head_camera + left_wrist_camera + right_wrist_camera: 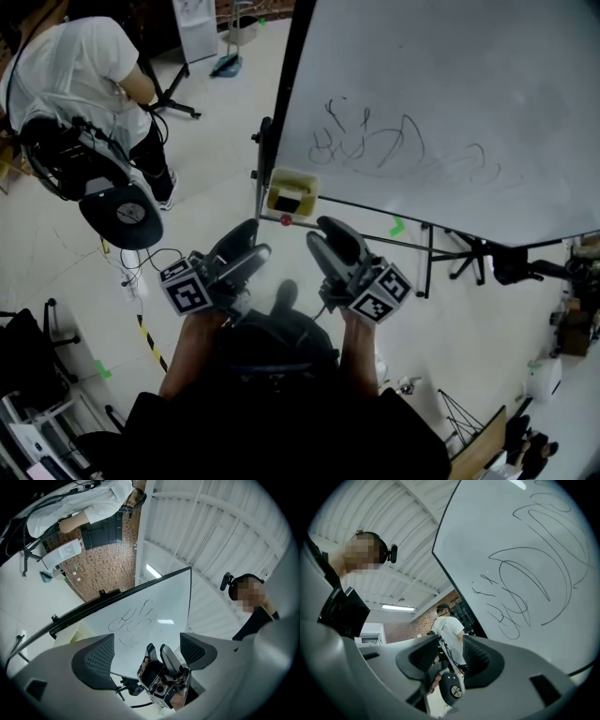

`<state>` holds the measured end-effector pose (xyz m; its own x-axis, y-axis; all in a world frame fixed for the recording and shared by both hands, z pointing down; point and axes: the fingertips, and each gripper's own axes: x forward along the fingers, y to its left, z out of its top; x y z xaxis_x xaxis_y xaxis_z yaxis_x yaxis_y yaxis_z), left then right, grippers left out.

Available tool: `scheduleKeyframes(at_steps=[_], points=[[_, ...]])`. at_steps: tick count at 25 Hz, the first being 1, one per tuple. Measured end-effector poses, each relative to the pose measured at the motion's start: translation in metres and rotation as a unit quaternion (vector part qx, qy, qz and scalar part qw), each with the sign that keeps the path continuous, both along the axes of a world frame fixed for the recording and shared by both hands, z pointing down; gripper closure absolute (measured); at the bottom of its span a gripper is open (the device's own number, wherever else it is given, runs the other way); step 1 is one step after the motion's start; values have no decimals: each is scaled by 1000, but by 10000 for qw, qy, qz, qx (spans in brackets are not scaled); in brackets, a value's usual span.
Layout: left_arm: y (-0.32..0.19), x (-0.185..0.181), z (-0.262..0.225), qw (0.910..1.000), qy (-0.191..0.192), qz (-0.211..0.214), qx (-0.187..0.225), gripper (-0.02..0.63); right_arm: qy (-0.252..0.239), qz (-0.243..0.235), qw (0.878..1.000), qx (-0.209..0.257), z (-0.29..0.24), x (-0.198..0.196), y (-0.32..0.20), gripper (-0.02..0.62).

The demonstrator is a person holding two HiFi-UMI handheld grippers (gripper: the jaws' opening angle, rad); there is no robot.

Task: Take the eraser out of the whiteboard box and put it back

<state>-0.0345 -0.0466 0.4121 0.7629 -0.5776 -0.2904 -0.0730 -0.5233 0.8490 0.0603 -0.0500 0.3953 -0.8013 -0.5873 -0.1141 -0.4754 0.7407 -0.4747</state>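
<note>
A pale yellow box (293,177) hangs at the lower left corner of the whiteboard (450,94), which bears black scribbles. The dark eraser (288,200) lies inside the box. My left gripper (258,237) is just below the box and a little to its left. Its jaws stand wide open and hold nothing (147,651). My right gripper (317,232) is below the box to the right, apart from it. Its jaws stand a narrow gap apart with nothing between them (451,657). Neither gripper touches the box or the eraser.
A person in a white shirt (75,66) stands at the upper left beside a round black disc (127,214). Cables (141,267) lie on the floor. The whiteboard's stand legs (469,253) spread under the board, near a green tape mark (397,226).
</note>
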Motion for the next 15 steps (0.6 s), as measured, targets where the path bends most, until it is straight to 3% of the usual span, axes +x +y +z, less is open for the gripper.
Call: scheduleKeyframes(at_steps=[15], points=[[-27, 50, 7, 9970, -461, -566, -264, 176, 327, -777, 9964, -56, 27, 29, -42, 425]])
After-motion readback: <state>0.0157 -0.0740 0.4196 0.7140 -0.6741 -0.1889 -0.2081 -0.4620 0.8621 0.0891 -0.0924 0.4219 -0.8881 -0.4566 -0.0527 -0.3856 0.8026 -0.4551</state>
